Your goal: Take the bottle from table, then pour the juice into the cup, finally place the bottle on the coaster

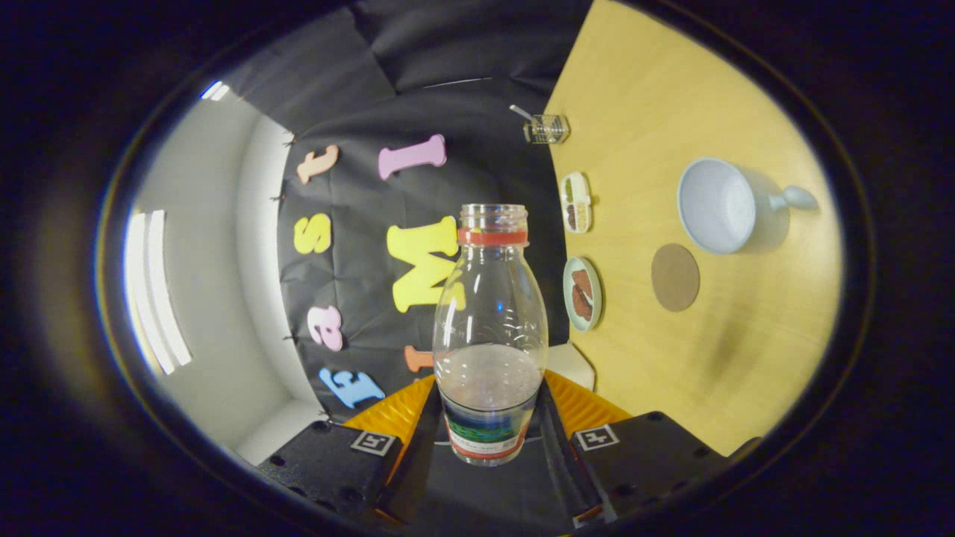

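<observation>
Your jaws (489, 418) are closed on the base of the clear plastic bottle (490, 328), which is uncapped with a red neck ring; its label is too blurred to read. The view is rolled sideways. Beyond it on the light wooden table (731, 358) sit the pale blue cup (718, 205) and, just beside it, the round brown coaster (675, 277).
</observation>
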Available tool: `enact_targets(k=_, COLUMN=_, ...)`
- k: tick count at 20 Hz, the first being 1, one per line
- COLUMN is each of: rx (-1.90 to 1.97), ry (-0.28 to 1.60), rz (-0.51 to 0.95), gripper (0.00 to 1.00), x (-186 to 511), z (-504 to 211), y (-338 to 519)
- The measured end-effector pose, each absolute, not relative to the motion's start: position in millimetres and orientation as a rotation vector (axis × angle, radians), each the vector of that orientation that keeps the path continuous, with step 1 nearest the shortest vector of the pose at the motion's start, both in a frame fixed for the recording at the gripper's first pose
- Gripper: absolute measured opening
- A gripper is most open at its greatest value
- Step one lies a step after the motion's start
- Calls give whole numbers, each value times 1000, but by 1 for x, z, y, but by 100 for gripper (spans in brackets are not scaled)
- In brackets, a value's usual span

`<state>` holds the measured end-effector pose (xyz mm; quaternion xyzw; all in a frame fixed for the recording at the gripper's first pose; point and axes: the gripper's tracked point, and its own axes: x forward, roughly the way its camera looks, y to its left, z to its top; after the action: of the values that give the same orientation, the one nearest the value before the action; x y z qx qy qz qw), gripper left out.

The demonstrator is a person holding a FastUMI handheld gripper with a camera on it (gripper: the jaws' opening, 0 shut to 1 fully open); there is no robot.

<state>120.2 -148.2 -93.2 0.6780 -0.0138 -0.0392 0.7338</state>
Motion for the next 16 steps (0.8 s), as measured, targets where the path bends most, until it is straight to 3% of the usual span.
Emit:
enact_targets(k=11, rx=591, ry=234, rz=-167, gripper=73, x=83, z=-173, y=-127)
enact_targets(k=16, rx=257, ry=278, rz=-224, gripper=74, x=75, z=-162, y=-133)
